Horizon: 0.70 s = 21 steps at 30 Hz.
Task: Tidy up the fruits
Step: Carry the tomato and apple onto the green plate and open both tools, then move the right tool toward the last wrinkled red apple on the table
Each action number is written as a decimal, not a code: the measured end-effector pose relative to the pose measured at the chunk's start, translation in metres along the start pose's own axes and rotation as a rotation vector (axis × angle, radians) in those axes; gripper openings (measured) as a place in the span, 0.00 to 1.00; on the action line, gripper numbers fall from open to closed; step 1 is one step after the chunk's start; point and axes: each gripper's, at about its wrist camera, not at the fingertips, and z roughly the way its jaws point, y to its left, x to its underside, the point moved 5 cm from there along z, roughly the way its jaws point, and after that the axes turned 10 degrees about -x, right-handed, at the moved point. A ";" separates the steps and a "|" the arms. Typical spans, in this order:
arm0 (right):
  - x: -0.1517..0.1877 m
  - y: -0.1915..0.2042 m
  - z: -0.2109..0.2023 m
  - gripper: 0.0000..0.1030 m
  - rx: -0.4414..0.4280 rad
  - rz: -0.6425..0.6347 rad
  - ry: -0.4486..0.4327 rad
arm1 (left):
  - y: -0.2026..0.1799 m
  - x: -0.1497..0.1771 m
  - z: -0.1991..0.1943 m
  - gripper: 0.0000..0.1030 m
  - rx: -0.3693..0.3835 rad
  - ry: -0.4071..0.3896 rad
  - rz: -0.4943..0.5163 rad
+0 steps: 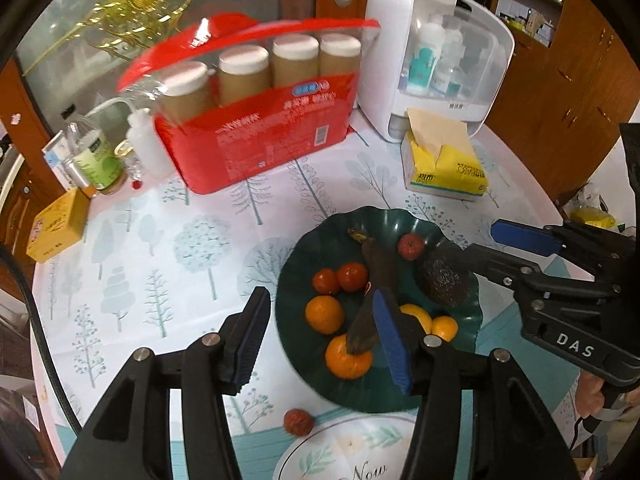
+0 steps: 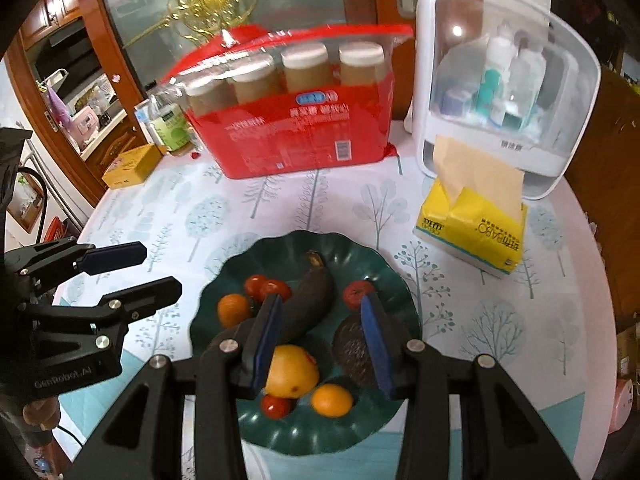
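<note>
A: Nearest the left-wrist lens, the left gripper (image 1: pixel 320 334) hangs over the table (image 1: pixel 168 264) with its jaws spread, nothing between the pads.

B: And the right gripper (image 2: pixel 322 344)?

A: Also parted and empty, poised above the plate (image 2: pixel 224 304).

B: Where is the fruit?

A: One small red fruit (image 1: pixel 298 422) lies alone on the cloth, just off the plate's near rim. The rest sits on the green plate: oranges (image 1: pixel 325 314), tomatoes (image 1: pixel 352 277), a dark banana (image 2: pixel 310 304) across the middle, an avocado (image 1: pixel 444 282), a yellow mango (image 2: pixel 291 372).

B: Behind that?

A: A yellow tissue pack (image 2: pixel 472 232) at right, beyond the plate. Farther back, a red package (image 1: pixel 256 136) of jars, and a white organizer (image 2: pixel 508 92) with bottles. A yellow box (image 1: pixel 58 226) rests near the left edge.
</note>
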 end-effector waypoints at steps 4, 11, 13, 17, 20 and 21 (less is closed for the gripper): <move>0.005 0.021 -0.021 0.41 -0.004 -0.006 -0.023 | 0.016 0.010 -0.024 0.51 -0.005 -0.024 -0.018; 0.017 0.062 -0.039 0.41 -0.036 -0.007 -0.053 | 0.048 0.035 -0.057 0.55 -0.049 -0.061 -0.044; 0.022 0.074 -0.040 0.41 -0.048 -0.006 -0.056 | 0.059 0.044 -0.063 0.55 -0.063 -0.065 -0.058; 0.032 0.099 -0.035 0.41 -0.060 -0.010 -0.056 | 0.081 0.062 -0.069 0.56 -0.102 -0.070 -0.087; 0.040 0.113 -0.030 0.41 -0.064 -0.011 -0.051 | 0.095 0.075 -0.069 0.62 -0.123 -0.067 -0.118; 0.044 0.118 -0.026 0.41 -0.067 -0.009 -0.047 | 0.099 0.080 -0.068 0.63 -0.129 -0.064 -0.130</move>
